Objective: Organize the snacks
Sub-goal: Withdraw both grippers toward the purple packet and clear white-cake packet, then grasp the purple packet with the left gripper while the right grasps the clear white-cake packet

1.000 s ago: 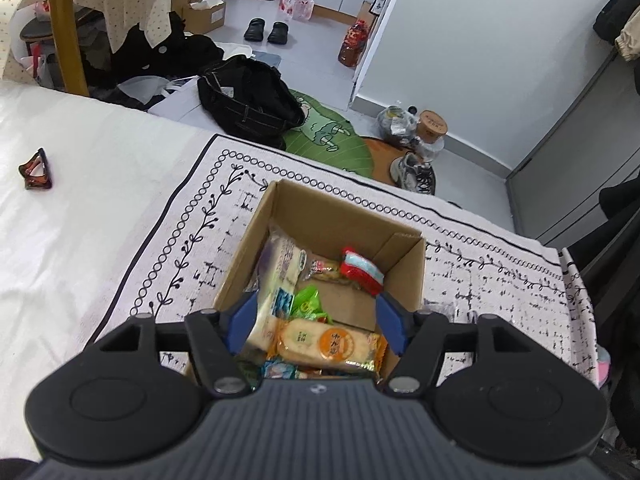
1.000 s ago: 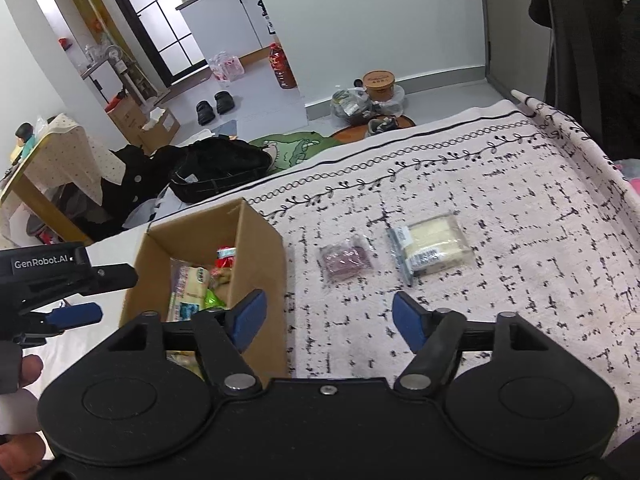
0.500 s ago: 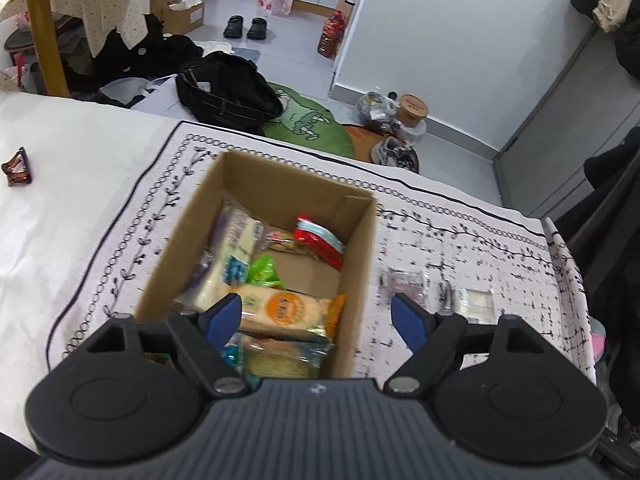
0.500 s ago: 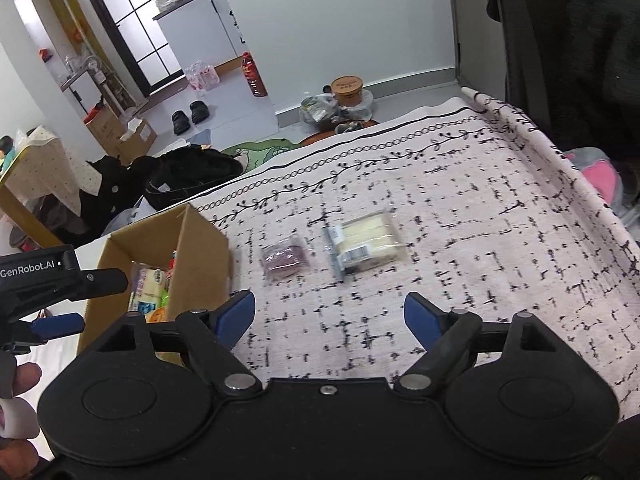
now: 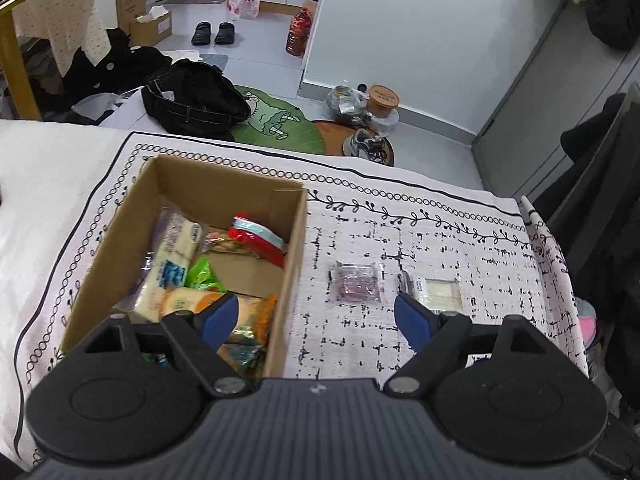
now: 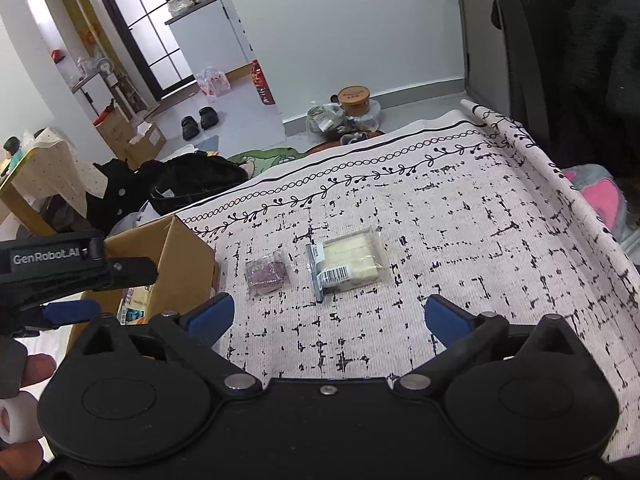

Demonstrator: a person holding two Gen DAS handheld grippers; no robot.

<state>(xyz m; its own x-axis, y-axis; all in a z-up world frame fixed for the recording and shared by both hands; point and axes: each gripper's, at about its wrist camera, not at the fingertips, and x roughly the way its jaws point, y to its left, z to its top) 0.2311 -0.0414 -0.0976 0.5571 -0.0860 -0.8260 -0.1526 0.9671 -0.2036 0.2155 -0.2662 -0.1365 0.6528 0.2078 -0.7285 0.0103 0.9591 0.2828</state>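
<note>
Snacks ahead of my right hand-held gripper (image 6: 326,318) – purple packet (image 6: 267,273), pale packet (image 6: 349,264) – look slippery; both hand-held grippers gape empty, so a shallow pinch may only push the film.

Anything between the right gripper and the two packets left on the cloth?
Nothing visible. Only bare patterned cloth lies between the open right gripper and the purple packet and pale packet. The cardboard box stands off to the left.
</note>
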